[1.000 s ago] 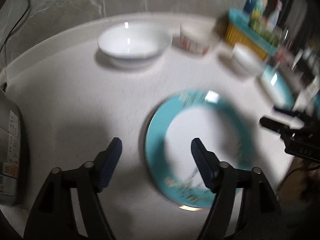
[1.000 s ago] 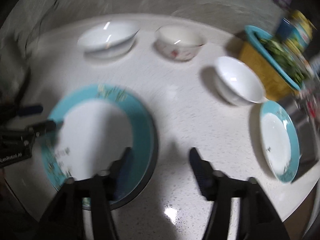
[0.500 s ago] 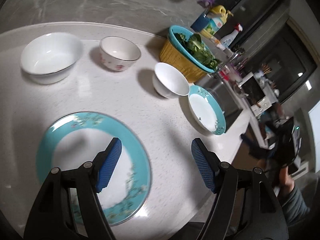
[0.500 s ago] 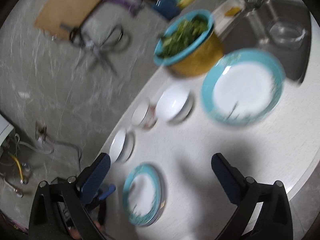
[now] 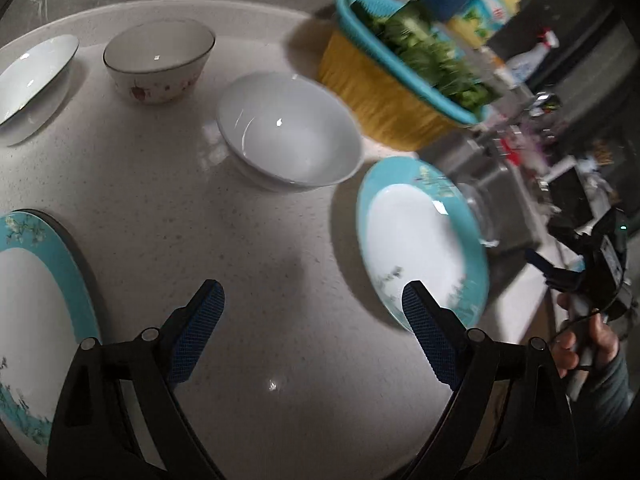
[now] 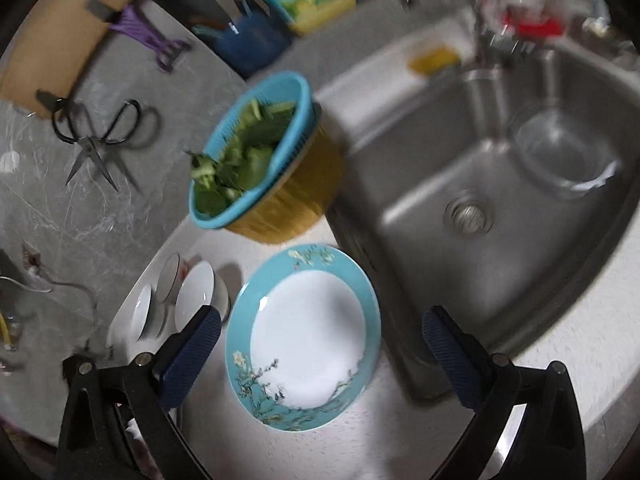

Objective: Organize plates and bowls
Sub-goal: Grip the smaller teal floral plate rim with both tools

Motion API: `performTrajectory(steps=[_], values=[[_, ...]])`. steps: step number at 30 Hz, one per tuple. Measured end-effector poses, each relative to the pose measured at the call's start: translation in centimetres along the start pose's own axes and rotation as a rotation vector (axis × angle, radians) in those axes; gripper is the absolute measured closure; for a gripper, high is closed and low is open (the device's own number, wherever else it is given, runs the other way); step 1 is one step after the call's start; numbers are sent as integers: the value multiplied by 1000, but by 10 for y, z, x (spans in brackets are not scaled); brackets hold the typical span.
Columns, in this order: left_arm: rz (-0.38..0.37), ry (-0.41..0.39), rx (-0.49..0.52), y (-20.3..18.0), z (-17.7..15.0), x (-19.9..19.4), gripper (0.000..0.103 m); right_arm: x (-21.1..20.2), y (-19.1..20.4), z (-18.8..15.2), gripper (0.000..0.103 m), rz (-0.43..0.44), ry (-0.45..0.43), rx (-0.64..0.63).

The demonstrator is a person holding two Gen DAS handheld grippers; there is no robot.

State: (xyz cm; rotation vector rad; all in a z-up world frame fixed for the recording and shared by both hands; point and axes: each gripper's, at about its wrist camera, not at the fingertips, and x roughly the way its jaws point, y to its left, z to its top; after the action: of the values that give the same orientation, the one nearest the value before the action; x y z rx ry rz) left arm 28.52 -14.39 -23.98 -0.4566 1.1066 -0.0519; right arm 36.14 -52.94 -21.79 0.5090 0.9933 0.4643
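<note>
Your right gripper [image 6: 320, 344], jaws wide and empty, now frames the small teal-rimmed plate [image 6: 308, 336], no longer the large teal plate [image 5: 28, 308]. Your left gripper [image 5: 312, 320] is opening over bare counter [image 5: 240, 248]; stacking looks next.

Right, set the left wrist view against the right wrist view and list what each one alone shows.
Left wrist only: the large teal plate at the left edge, the left gripper with jaws opening on nothing, and a hand. Right wrist only: the sink, a glass bowl in it, scissors, and the right gripper open. Both: the small teal plate, the vegetable basket and three bowls.
</note>
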Motion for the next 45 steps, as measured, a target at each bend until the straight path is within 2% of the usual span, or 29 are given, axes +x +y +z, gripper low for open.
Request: performTrajectory(steps=[2,4,7,11,13,16,18,23,25,27,29,36,38,39,40,42,45], values=[[29,18,-12,0,6,9,12,12,-14,9,0,35,46,-8],[64,2,27,-11,10,17,12,24,-29,16,0,80,90,13],[95,7,76,-28,13,28,12,44,-48,25,0,104,152,44],[110,1,69,-38,13,36,12,68,-46,26,0,153,256,11],[112,6,66,-42,14,41,12,74,-43,27,0,185,275,5],[113,-28,82,-47,13,39,12,78,-47,29,0,266,277,36],[122,-42,92,-53,14,39,12,78,-44,29,0,287,271,-7],[126,7,101,-61,16,50,12,90,-43,30,0,301,345,-40],[115,20,96,-64,18,53,12,96,-46,29,3,288,388,-26],[94,28,95,-67,20,57,13,99,-48,29,22,257,406,-35],[76,33,89,-67,23,62,14,103,-52,29,31,260,427,-39],[45,72,63,-69,27,79,15,108,-52,27,37,314,464,-42],[38,76,52,-67,28,83,27,109,-51,27,43,319,474,-49],[36,84,48,-67,28,85,41,111,-51,27,50,321,482,-49],[31,92,42,-66,30,89,53,113,-52,26,51,321,488,-45],[24,106,35,-65,30,93,64,113,-52,26,54,326,492,-46],[22,114,35,-67,30,97,65,115,-51,27,60,334,502,-48]])
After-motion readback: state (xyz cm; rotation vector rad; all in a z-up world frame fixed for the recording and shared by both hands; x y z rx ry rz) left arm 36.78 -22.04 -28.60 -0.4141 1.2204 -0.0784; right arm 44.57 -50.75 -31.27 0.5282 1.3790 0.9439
